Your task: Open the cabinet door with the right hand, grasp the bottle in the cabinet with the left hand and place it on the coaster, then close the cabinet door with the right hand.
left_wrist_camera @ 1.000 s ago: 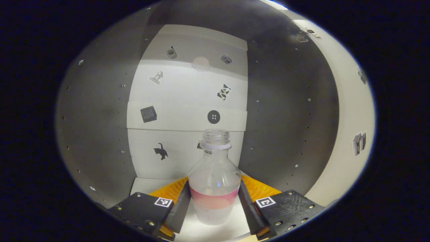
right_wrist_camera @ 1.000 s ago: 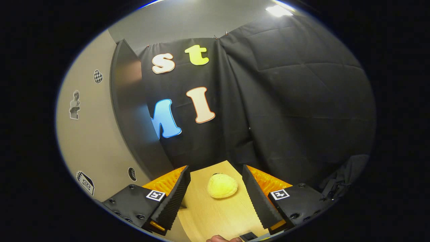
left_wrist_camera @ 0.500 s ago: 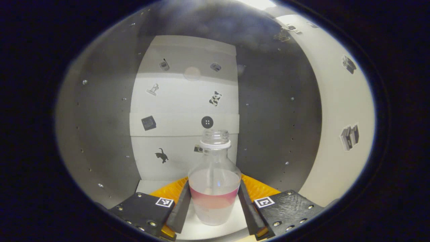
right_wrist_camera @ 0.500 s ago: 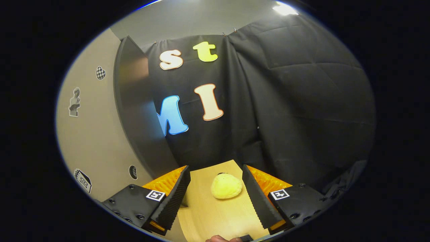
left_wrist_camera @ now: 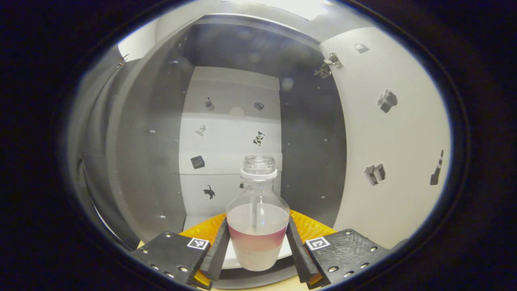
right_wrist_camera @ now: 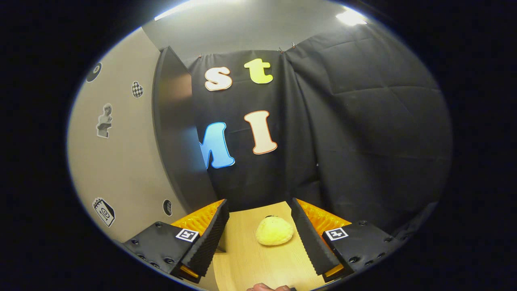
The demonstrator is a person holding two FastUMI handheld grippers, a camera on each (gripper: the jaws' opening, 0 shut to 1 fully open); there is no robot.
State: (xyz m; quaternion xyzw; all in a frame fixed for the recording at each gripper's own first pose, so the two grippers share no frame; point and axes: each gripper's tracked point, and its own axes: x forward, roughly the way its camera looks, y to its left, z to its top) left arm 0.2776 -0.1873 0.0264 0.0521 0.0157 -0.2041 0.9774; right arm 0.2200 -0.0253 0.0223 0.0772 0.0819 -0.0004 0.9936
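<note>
While the cabinet point(left_wrist_camera: 153, 133) is standing open in the left gripper view, its dark left wall is being shown at the left and its pale back panel point(left_wrist_camera: 230, 137), dotted with small stickers, at the far middle. The bottle point(left_wrist_camera: 257, 214) is being held upright by the left gripper point(left_wrist_camera: 256, 252), whose two fingers are pressing on the bottle's lower body from either side. The bottle is uncapped, clear, with a pink band around it, and its base is being carried just above the near edge of the cabinet floor, at the mouth of the cabinet. At the right, the cabinet door point(left_wrist_camera: 387, 133) is being seen swung open, its pale inner face carrying stickers and a hinge near its top.

In the right gripper view, the door's pale face point(right_wrist_camera: 117, 153) is being shown at the left, with its dark edge beside the black cloth wall. The right gripper point(right_wrist_camera: 260, 242) is being kept spread and empty above the wooden worktop point(right_wrist_camera: 250, 266), and a yellow plush toy point(right_wrist_camera: 274, 231) is lying on the worktop farther off between its fingers.
</note>
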